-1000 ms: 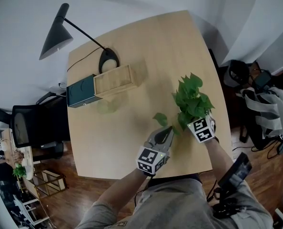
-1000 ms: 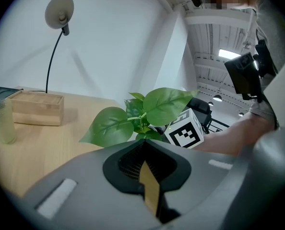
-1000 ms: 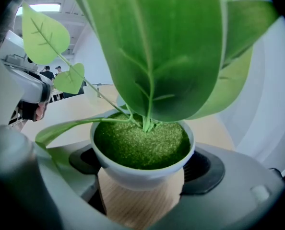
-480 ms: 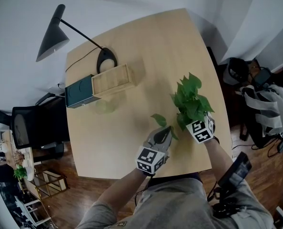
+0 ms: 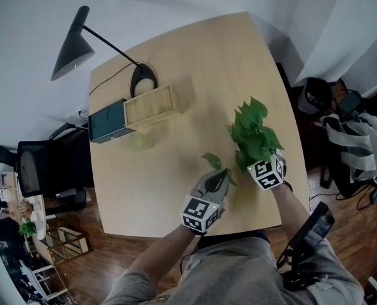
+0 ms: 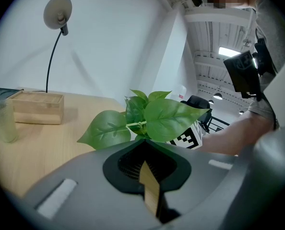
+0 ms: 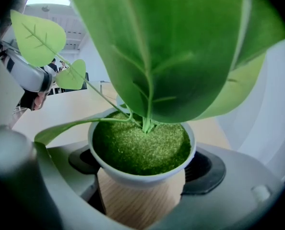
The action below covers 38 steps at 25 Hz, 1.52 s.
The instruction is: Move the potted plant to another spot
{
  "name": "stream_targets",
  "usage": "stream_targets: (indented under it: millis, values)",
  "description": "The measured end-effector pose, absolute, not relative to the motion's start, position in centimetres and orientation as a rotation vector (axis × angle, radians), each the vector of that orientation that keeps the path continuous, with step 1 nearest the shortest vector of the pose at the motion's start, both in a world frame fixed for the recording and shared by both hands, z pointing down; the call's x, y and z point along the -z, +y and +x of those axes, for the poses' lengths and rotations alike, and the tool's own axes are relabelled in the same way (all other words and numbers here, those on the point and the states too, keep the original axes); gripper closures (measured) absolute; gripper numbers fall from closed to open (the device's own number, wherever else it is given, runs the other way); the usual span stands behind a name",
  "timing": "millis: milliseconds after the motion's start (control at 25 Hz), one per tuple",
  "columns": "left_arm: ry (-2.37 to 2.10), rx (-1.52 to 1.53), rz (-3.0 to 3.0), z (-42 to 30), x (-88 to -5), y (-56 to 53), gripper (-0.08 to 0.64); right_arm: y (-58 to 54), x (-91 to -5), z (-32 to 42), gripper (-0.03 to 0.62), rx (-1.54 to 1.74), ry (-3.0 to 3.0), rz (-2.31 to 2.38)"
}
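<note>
My right claw is clamped on the pot of the potted plant, whose leaves fan out just above the jaws. My left claw is pressed together and empty, just short of the leaves. Well beyond it stand a wooden box and a lamp.

— Pot? Leaves are hiding it in head view.
— Yep, right gripper is blocking it too. In right gripper view its btm is running off the frame, leaves blocking the bkgd.
</note>
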<state>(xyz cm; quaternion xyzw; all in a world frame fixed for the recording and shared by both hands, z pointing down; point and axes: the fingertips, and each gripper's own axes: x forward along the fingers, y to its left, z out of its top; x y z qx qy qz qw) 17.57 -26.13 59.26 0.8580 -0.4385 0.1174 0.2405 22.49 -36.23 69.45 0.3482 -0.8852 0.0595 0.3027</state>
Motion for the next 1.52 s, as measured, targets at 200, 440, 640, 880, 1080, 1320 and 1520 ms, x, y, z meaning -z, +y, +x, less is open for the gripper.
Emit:
stream_targets:
  millis: [200,440,640,880,1080,1320,1520]
  values:
    - [-1.212,-0.330,2.345,17.4,-59.1,-25.7,0.566,-36.4,-69.5,22.6,0.080,-0.166,-2.343,0.920]
    - [-1.226,-0.337,2.342,17.7,-58.9,-25.0,0.566,-35.6,-69.6,23.0,0.049,-0.190,-2.337,0.873]
    - [-1.228,-0.323,2.359,18.7,-58.5,-24.0,0.566,-33.5,-69.8,24.4,0.049,-0.212,-2.315,0.849]
    - [-1.198,-0.281,2.403,20.0,-57.4,-22.1,0.566,-30.6,-67.4,26.3,0.051,-0.202,-2.309,0.864]
    - [-1.170,-0.224,2.452,20.4,-56.1,-20.6,0.566,-27.8,-64.1,26.8,0.098,-0.139,-2.325,0.896]
    - [-1.149,-0.153,2.517,19.8,-53.4,-18.0,0.566,-24.3,-59.0,26.4,0.282,-0.072,-2.354,0.980]
    - [-1.178,-0.085,2.530,18.3,-51.7,-16.1,0.566,-21.3,-55.7,24.9,0.436,-0.034,-2.400,1.022]
